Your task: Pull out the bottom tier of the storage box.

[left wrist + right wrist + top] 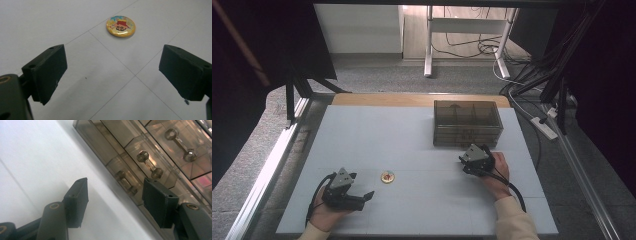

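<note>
Progress, as we judge it, is at an early stage: the round badge [387,177] lies flat on the worktop [362,135], near the front edge and left of centre, and neither claw holds it. We see the left claw [112,72] open, its jaws wide apart with nothing between them, pointing at the badge, which sits just ahead of the jaw tips and apart from them. We see the right claw [113,202] open too, at the near face of the smoked drawer cabinet [467,123] on the far right; its jaws grip nothing, and the drawer handles [149,164] lie just beyond them. Picking up the badge and stowing it are, in our judgement, not yet done.

Markings: the badge carries a cartoon face with a red hat on yellow. We find no readable writing or brand.
</note>
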### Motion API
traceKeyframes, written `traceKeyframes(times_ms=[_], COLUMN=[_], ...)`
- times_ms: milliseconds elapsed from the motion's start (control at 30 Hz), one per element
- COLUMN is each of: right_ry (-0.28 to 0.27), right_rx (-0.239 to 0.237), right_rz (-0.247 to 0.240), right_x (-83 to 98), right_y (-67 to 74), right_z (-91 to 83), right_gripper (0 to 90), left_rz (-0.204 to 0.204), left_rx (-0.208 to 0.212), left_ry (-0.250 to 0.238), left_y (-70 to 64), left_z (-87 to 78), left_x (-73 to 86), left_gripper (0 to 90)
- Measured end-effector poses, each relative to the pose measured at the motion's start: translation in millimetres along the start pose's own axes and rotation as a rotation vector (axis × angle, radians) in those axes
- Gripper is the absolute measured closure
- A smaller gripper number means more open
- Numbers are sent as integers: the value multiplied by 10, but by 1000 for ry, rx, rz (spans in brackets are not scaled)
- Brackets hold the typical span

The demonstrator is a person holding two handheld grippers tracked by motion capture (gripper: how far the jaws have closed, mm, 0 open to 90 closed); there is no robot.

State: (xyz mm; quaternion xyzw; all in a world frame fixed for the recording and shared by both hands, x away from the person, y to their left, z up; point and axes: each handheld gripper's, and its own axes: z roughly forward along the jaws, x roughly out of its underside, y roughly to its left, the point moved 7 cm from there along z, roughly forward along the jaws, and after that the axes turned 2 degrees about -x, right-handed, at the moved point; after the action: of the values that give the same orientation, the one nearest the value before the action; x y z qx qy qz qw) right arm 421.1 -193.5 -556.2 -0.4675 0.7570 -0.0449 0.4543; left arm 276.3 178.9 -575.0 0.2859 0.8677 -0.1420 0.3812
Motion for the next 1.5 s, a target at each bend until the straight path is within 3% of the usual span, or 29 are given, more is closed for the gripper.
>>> traceKeyframes(times_ms=[233,533,800,1033,1500], right_ry=[-41,-74,-97,-117,-142], right_rx=[-83,-143,-157,-183,-198], right_rz=[82,134,177,216,249], right_x=[-23,-44,32,70,98], right_y=[12,13,-62,-103,-160], right_z=[-82,-173,-286,-388,-476], right_gripper=[365,347,347,347,347], left_rz=[0,-6,-12,-28,-9], left_rx=[0,10,34,65,93], left_ry=[-2,-13,-33,-54,-49], left_y=[-1,-20,-68,-83,-151], left_z=[-7,-8,9,65,257], left_x=[-4,-27,-126,-305,-616], left_gripper=[81,81,81,82,84])
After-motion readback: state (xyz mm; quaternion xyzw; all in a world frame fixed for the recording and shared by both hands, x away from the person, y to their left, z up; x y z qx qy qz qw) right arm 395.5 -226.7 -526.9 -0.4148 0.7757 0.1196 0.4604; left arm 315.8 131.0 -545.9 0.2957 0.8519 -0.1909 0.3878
